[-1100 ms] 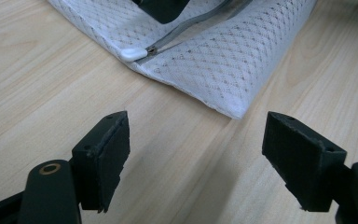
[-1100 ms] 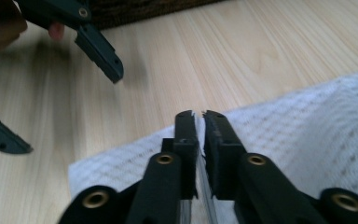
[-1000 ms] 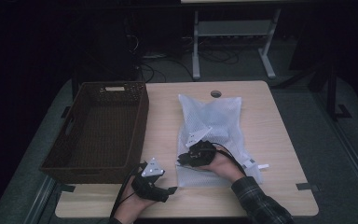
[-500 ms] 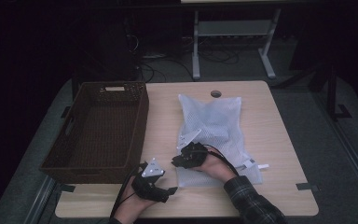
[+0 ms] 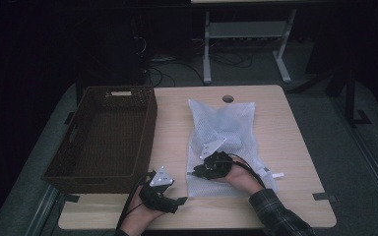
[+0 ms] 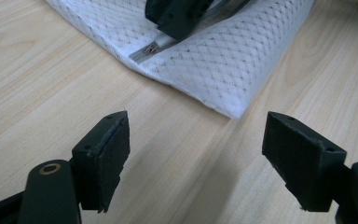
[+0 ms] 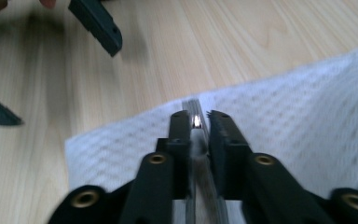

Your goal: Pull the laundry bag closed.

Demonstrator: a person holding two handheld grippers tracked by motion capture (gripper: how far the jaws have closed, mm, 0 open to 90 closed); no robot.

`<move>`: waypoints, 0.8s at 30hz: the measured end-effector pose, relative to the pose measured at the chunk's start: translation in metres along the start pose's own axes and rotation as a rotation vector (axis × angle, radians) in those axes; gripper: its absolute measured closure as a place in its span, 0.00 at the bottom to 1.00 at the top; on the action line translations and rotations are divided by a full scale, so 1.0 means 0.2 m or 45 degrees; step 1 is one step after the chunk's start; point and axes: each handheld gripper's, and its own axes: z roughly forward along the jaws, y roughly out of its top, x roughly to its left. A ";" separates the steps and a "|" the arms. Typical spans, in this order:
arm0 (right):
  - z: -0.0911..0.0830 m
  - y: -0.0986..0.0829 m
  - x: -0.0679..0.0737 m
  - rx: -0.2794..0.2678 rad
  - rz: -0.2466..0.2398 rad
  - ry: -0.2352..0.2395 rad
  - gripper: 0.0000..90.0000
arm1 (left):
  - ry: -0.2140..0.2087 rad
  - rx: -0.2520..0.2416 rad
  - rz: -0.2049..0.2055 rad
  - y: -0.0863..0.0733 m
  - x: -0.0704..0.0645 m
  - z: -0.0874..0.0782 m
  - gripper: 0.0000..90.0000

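A white mesh bag [image 5: 221, 123] lies flat on the wooden table [image 5: 285, 147], with something pale inside its far half. My right gripper [image 5: 195, 172] rests on the bag's near left part, shut on the small metal zipper pull [image 7: 196, 122] along the bag's edge [image 7: 307, 116]. My left gripper [image 5: 178, 200] sits on the table just in front of the bag's near left corner [image 6: 214, 60], open and empty [image 6: 200, 154]. In the left gripper view the right gripper [image 6: 175, 16] holds the zipper pull [image 6: 148, 49] just ahead.
A brown wicker basket [image 5: 150, 128] stands empty at the left of the table, close to the left gripper. A round cable hole [image 5: 228, 99] is at the table's far edge. Bare wood lies right of the bag. Desk legs and cables stand beyond the table.
My right gripper has slid a little left and nearer along the bag's edge, toward its near left corner. The left gripper has stayed put.
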 end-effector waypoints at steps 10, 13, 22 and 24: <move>0.04 -0.02 -0.01 -0.013 0.005 0.015 0.58 | 0.000 0.003 0.000 0.00 0.00 0.00 0.26; 0.05 -0.03 0.01 -0.004 -0.060 -0.029 0.61 | 0.003 -0.001 -0.006 0.00 0.00 0.00 0.26; 0.04 -0.08 0.01 -0.078 -0.072 -0.080 0.87 | 0.000 0.006 -0.004 0.00 0.00 0.00 0.26; 0.04 -0.08 0.00 -0.083 -0.056 -0.078 0.91 | -0.016 0.001 -0.017 0.01 0.00 0.01 0.26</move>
